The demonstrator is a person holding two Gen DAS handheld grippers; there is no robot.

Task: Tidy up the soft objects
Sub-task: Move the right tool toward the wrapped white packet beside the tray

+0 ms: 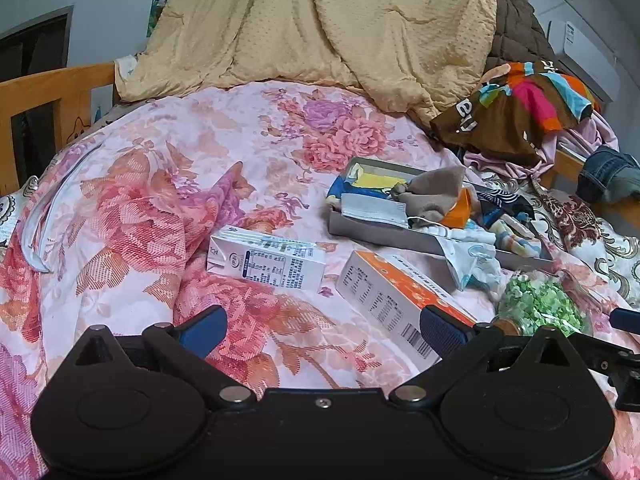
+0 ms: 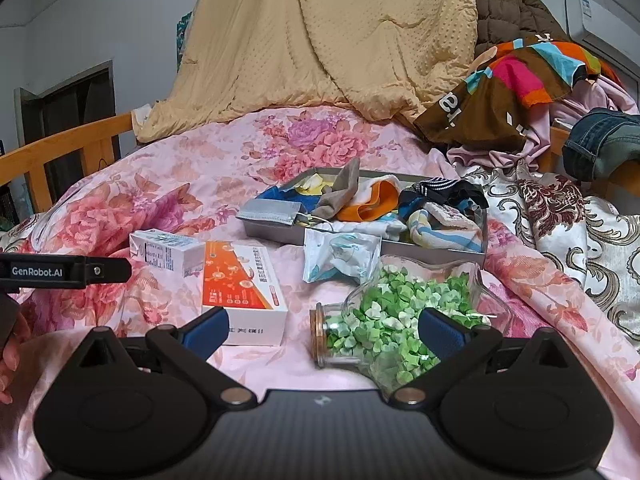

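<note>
In front of me I count one shallow grey tray (image 2: 436, 254) heaped with small soft items, one grey face mask (image 2: 269, 213) on its edge, one sealed white-and-blue packet (image 2: 340, 256), two cardboard cartons, a white one (image 2: 166, 254) and an orange-and-white one (image 2: 244, 288), and one glass jar of green paper bits (image 2: 384, 320).

L tongs (image 1: 322, 326) & R tongs (image 2: 324, 326) both spread wide, empty, held low side by side.
</note>
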